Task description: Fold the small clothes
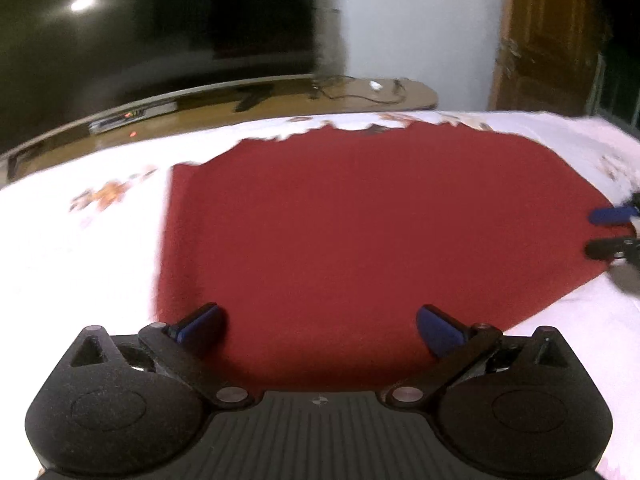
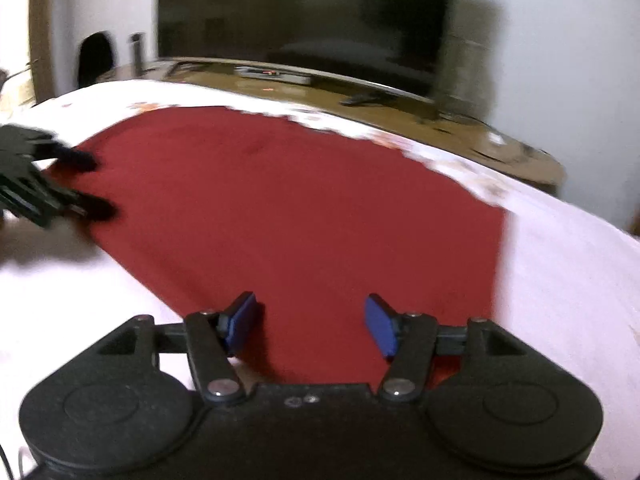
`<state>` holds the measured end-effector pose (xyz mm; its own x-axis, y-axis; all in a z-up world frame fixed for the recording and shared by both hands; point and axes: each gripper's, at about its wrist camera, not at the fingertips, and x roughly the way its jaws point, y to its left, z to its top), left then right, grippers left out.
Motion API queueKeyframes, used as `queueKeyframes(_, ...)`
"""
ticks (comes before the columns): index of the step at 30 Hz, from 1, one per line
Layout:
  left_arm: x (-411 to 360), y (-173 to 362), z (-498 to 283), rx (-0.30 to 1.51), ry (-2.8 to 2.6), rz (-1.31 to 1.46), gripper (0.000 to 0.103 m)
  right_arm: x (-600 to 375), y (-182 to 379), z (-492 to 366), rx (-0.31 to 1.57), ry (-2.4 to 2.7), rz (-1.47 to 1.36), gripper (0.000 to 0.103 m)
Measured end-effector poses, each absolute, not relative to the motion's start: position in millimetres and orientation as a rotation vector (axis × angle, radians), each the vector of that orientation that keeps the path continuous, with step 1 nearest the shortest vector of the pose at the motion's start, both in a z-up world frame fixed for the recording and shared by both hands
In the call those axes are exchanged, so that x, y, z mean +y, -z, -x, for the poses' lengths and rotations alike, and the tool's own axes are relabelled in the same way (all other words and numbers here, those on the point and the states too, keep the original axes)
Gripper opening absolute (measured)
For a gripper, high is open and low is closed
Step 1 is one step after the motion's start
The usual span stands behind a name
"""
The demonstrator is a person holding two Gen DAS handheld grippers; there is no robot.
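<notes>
You're in a home, likely a bedroom or living room: a big dark TV stands on a long wooden stand against a white wall, a carved wooden door sits beside it, and a white floral sheet covers the surface before you.

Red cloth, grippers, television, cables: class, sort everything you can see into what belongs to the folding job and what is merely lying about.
Belongs to the job:
red cloth, spread flat
left gripper, open
right gripper, open
white sheet under the cloth

Lying about:
television
wooden stand
cables
set-top box
wooden door
</notes>
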<state>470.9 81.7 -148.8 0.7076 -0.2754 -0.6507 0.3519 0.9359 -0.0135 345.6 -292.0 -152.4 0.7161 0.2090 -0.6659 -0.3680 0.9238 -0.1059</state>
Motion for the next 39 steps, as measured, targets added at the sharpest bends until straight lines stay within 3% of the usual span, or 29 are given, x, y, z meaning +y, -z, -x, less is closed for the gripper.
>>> queueKeyframes(4, 74.9, 151.6, -472.8, 0.699, 0.323, -0.136, 0.103, -338.3, 155.6, -338.0, 0.717, -0.288, 0.107, 0.061)
queueKeyframes(16, 78.0, 131.4, -454.4, 0.739, 0.254, -0.103, 0.103, -321.7, 147.1, -329.9, 0.730, -0.198, 0.110, 0.062)
queueKeyframes(22, 130.0, 142.9, -413.7, 0.793, 0.263, 0.397, 0.102, -327.5, 130.8, -298.6, 0.636, -0.186, 0.027, 0.061)
queueKeyframes(27, 159.5, 160.3, -411.9, 0.730, 0.208, 0.773, 0.102, -319.3, 140.6, -281.4, 0.650, -0.190, -0.008, 0.061)
queueKeyframes(39, 148.5, 168.2, -441.6, 0.674, 0.179, 0.859, 0.102, -290.5, 132.6, -292.9, 0.601, -0.220, -0.069, 0.063)
